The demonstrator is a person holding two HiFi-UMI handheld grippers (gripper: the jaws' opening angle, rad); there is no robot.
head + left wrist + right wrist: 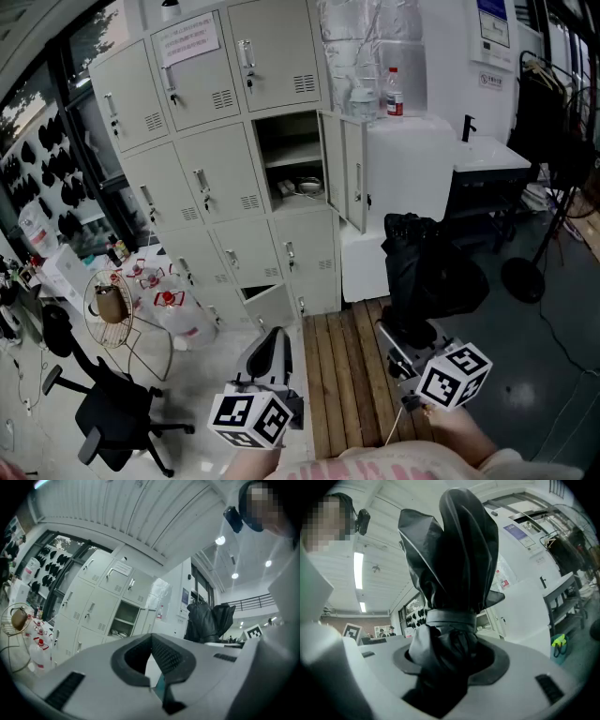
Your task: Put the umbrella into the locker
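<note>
- The bank of grey lockers (pixel 216 159) fills the upper left of the head view. All its doors are shut except two.
- The open locker (pixel 292 169) is in the right column, second row from the top. Its door (pixel 345 169) is swung out to the right, and a few dishes lie on its lower shelf. A bottom door (pixel 267 302) near the floor also stands ajar.
- A white cabinet (pixel 408 173) stands just right of the lockers, with a bottle (pixel 395 92) on top.
- A patch of wooden slats (pixel 342 375) lies on the floor in front of the lockers.
- A black office chair (pixel 108 412) stands at the lower left, near a wire basket (pixel 111 305) and some plastic jugs (pixel 173 309).
- The umbrella (pixel 431 272) is black and folded, with its cloth bunched loosely. It is held up in front of the white cabinet, above the slats, well apart from the open locker and outside it.
- The right gripper (pixel 410 339) pinches the umbrella's lower end. In the right gripper view the umbrella (pixel 454 550) rises straight out from between the pads (pixel 494 667), which close in on its gathered cloth.
- The left gripper (pixel 272 345) is held low over the slats' left edge. Its jaws are drawn together with only a thin slit between them, and they hold nothing.
</note>
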